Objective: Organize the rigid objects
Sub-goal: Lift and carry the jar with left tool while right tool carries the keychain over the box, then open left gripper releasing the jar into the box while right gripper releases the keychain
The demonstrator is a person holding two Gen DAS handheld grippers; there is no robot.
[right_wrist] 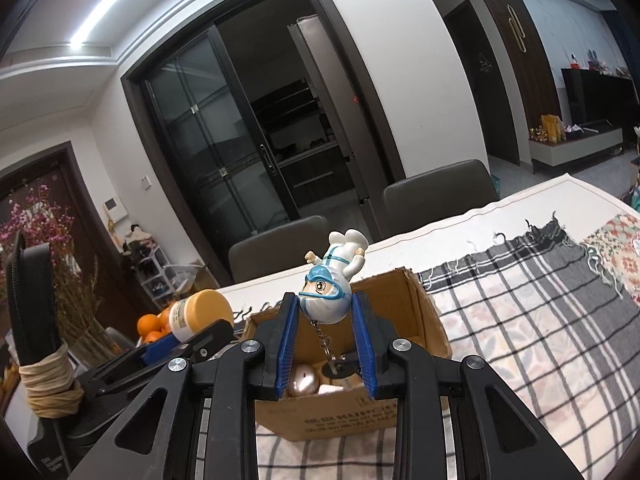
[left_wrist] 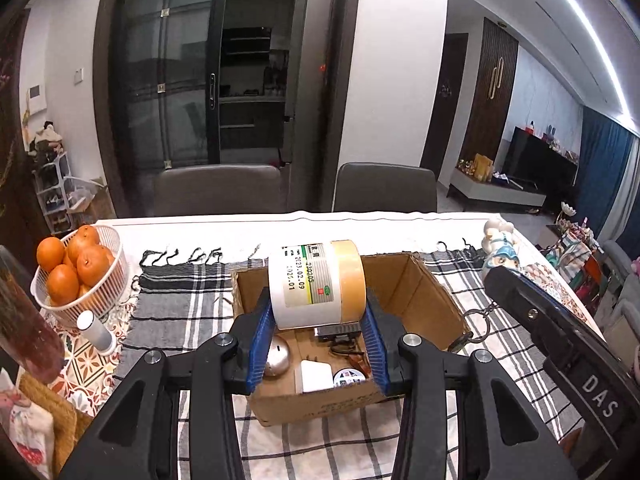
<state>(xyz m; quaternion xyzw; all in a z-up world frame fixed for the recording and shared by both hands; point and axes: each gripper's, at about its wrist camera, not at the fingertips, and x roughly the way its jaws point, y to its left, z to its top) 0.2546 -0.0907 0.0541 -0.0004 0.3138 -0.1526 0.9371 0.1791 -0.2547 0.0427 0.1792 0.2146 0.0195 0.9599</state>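
My left gripper (left_wrist: 318,312) is shut on a white bottle with a tan cap (left_wrist: 316,282), held on its side above the open cardboard box (left_wrist: 420,284). The bottle also shows in the right wrist view (right_wrist: 200,314). My right gripper (right_wrist: 325,314) is shut on a white and blue figurine keychain (right_wrist: 330,280), held upside down over the same box (right_wrist: 416,312), its chain and key ring hanging into it. The figurine also shows in the left wrist view (left_wrist: 500,246). Inside the box lie a silver dome (left_wrist: 277,356), a white block (left_wrist: 316,376) and small dark items.
A white basket of oranges (left_wrist: 78,272) stands at the left, with a small white cylinder (left_wrist: 96,332) in front of it. A checked cloth (left_wrist: 180,300) covers the table. Two grey chairs (left_wrist: 384,192) stand behind the far edge. A key ring (left_wrist: 474,324) lies right of the box.
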